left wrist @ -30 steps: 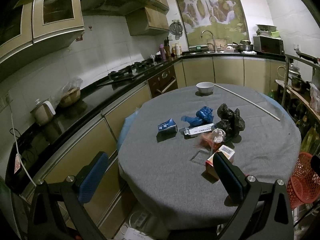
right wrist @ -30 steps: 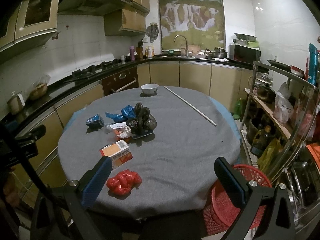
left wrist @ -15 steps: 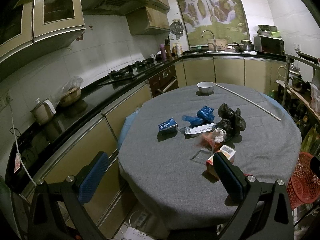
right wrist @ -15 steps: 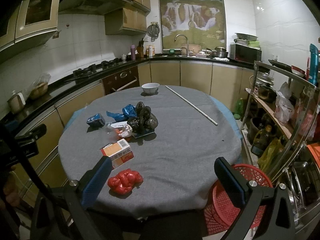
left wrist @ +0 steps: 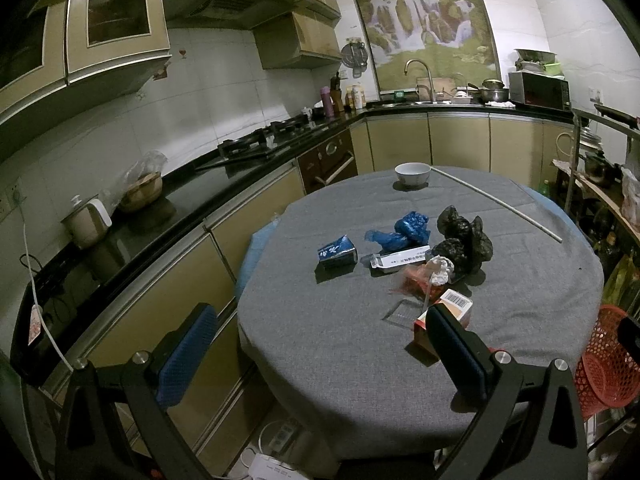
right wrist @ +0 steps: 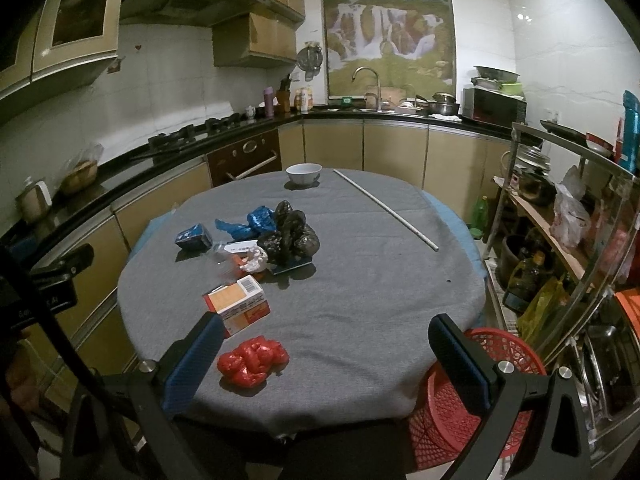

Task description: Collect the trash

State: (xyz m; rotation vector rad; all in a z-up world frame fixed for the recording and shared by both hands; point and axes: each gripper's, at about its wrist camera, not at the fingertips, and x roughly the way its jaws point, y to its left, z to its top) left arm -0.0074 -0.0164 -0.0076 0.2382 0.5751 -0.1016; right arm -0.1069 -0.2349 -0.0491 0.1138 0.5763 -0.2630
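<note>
A: Hardly anything has shifted since a second ago; the right view has only crept a little closer to the table (right wrist: 360, 288), and the trash lies where it did.

B: Where is it now?

A: The red crumpled bag (right wrist: 253, 361) sits near the table's front edge, just beside the right gripper (right wrist: 326, 360), which is spread wide and empty. The left gripper (left wrist: 320, 348) is likewise agape, holding nothing.

B: How should the pickup go?

A: I'd lower the right fingers astride the red bag, pinch its bulk, not a loose fold, then carry it to the red basket (right wrist: 480, 400) beside the table.

B: Any writing?

A: The orange box (right wrist: 236, 304) shows a barcode; the white packet (left wrist: 400, 258) has print too small to read.
</note>
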